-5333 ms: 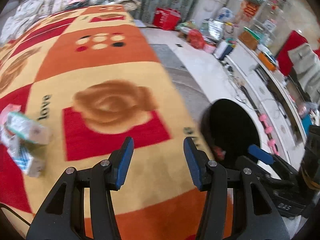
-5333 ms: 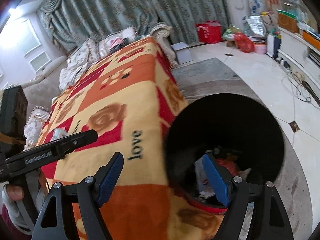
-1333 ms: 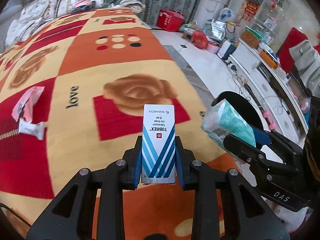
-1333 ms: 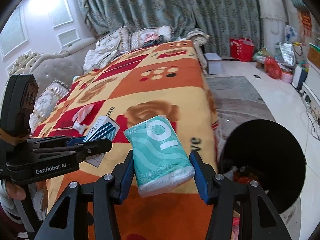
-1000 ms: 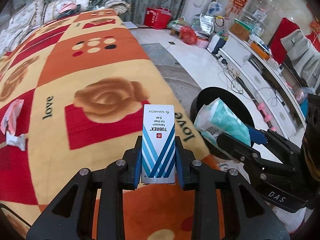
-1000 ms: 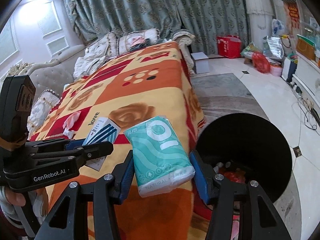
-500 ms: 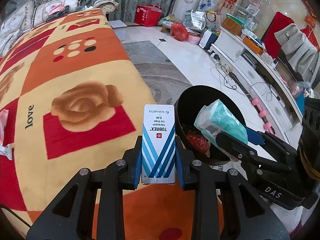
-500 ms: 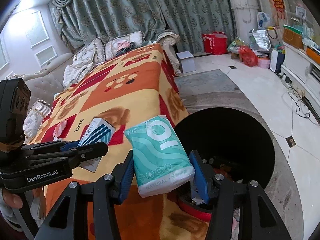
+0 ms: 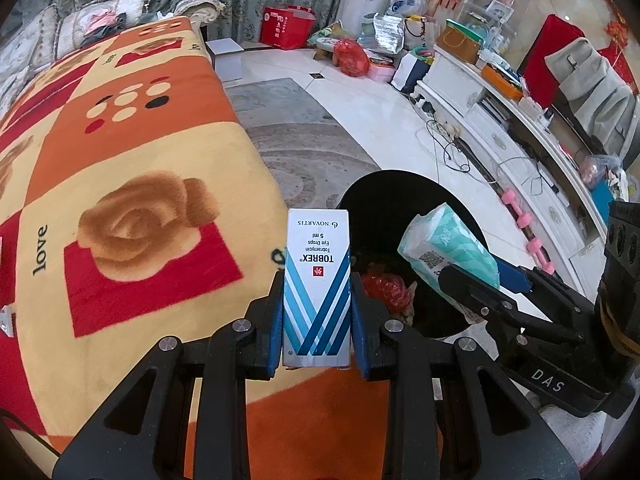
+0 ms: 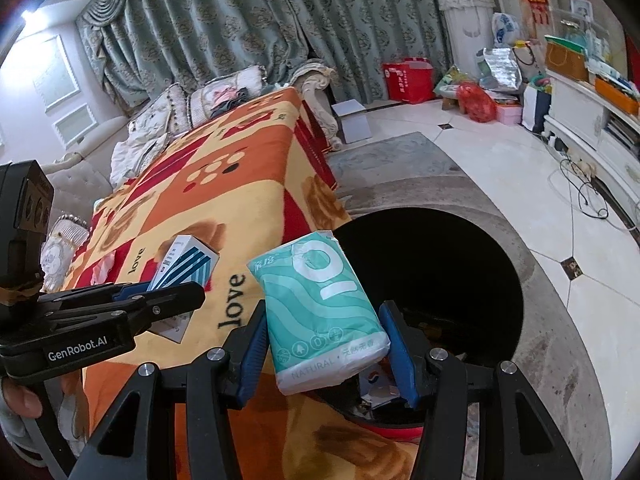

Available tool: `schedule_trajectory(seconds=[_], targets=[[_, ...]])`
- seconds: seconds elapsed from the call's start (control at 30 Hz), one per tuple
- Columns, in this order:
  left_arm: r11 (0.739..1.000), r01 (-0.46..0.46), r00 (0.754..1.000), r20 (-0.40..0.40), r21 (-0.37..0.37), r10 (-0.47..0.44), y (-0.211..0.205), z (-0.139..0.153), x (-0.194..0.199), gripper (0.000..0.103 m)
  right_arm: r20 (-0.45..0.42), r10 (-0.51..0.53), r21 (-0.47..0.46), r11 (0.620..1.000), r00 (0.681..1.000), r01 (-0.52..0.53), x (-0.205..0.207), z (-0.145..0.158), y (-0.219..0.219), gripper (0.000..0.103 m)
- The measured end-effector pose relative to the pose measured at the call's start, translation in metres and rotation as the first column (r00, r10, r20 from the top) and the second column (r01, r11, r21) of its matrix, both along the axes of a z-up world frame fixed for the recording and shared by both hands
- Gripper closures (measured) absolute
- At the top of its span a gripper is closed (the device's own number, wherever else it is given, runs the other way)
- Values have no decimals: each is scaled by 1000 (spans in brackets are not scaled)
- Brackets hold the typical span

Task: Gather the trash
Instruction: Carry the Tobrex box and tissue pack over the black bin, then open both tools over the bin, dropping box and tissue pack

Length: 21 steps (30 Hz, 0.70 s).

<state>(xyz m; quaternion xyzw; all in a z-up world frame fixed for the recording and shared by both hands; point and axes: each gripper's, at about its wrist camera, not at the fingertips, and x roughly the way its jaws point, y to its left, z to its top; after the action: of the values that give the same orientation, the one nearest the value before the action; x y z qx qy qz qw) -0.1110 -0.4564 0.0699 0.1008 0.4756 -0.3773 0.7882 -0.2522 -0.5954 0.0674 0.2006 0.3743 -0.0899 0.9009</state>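
Note:
My left gripper (image 9: pixel 317 322) is shut on a white and blue eye-drops box (image 9: pixel 317 284), held upright over the blanket's edge beside the black bin (image 9: pixel 380 200). My right gripper (image 10: pixel 322 344) is shut on a teal tissue pack (image 10: pixel 320 300), which hangs at the near rim of the bin (image 10: pixel 440 248). The tissue pack (image 9: pixel 448 248) shows over the bin's mouth in the left wrist view. The box (image 10: pixel 184 266) and the left gripper (image 10: pixel 160 300) appear at the left of the right wrist view. Red and other rubbish (image 9: pixel 386 286) lies inside the bin.
An orange, red and yellow blanket (image 9: pixel 120 160) covers the sofa at left. Small wrappers (image 10: pixel 102 266) lie on it farther back. The bin stands on a round grey rug (image 10: pixel 560 320) on a tiled floor. A white cabinet (image 9: pixel 500 128), cables and pink dumbbells (image 9: pixel 524 224) line the right side.
Both grippers have carried their items sideways from above the blanket toward the bin. The bin now fills more of both views, and its contents show beneath the tissue pack.

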Motion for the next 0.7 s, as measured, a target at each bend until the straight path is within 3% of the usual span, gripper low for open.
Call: schedule_trajectory(seconds=[0.7], targets=[[999, 33, 997, -65, -18, -34, -37, -17, 8, 77, -23, -86, 33, 996, 996, 87, -10, -13, -38, 51]])
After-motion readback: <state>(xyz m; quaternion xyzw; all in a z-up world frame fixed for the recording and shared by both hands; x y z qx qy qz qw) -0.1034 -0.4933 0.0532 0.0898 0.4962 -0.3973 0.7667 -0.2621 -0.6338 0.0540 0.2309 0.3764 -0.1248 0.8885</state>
